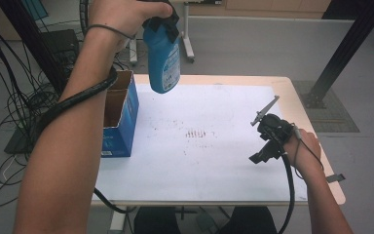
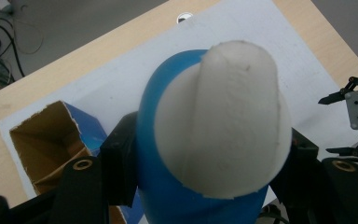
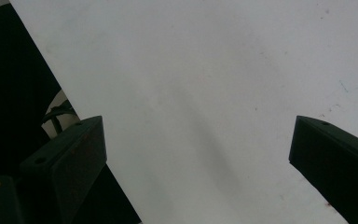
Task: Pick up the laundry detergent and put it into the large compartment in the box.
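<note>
Left tool [image 1: 161, 23] clamps smooth blue bottle [image 1: 162, 58] (rounded white cap) above cardboard box [image 1: 121, 117].

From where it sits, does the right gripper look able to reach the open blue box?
Probably yes: the right gripper stands open and empty, and bare white tabletop lies between it and the blue box.

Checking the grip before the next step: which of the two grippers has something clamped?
The left gripper, shut on the blue bottle above the table; the right gripper stands open.
</note>
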Tool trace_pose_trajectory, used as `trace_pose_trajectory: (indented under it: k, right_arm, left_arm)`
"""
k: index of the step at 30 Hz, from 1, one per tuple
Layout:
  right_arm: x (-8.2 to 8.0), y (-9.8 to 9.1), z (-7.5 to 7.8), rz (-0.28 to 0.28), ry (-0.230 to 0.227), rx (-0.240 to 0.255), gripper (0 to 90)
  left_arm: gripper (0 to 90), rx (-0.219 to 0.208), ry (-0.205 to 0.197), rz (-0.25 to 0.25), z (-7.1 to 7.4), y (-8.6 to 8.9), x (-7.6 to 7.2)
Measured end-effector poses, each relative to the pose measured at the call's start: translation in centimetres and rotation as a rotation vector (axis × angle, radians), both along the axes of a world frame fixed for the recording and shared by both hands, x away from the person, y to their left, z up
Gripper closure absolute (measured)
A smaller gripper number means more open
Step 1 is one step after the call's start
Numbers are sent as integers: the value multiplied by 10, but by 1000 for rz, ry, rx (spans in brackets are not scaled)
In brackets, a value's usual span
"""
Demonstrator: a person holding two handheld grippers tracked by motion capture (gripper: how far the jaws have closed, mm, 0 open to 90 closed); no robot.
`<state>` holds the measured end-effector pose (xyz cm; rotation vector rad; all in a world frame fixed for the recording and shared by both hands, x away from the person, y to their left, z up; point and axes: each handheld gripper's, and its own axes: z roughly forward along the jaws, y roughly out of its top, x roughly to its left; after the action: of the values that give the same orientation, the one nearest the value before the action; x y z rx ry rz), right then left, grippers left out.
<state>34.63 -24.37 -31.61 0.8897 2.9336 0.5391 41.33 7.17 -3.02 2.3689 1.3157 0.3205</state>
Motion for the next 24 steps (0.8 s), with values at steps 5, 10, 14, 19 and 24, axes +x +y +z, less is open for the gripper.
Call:
trace_pose_trajectory:
  k: [5, 10, 14, 19, 24]
  right_arm:
    - [-1, -1, 1, -4, -1, 2, 37]
    - [0, -3, 1, -8, -2, 7, 37]
    - [0, -4, 1, -11, -1, 10, 36]
    - [0, -5, 0, -6, 1, 18, 37]
    - [0, -5, 0, -8, -1, 21, 37]
  left_arm:
    - [377, -2, 5, 20, -2, 4, 2]
    - [378, -6, 8, 50, -2, 10, 2]
    - [378, -8, 6, 75, -1, 17, 1]
    - [377, 11, 8, 104, -2, 30, 0]
    - [377, 11, 6, 149, -3, 48, 1]
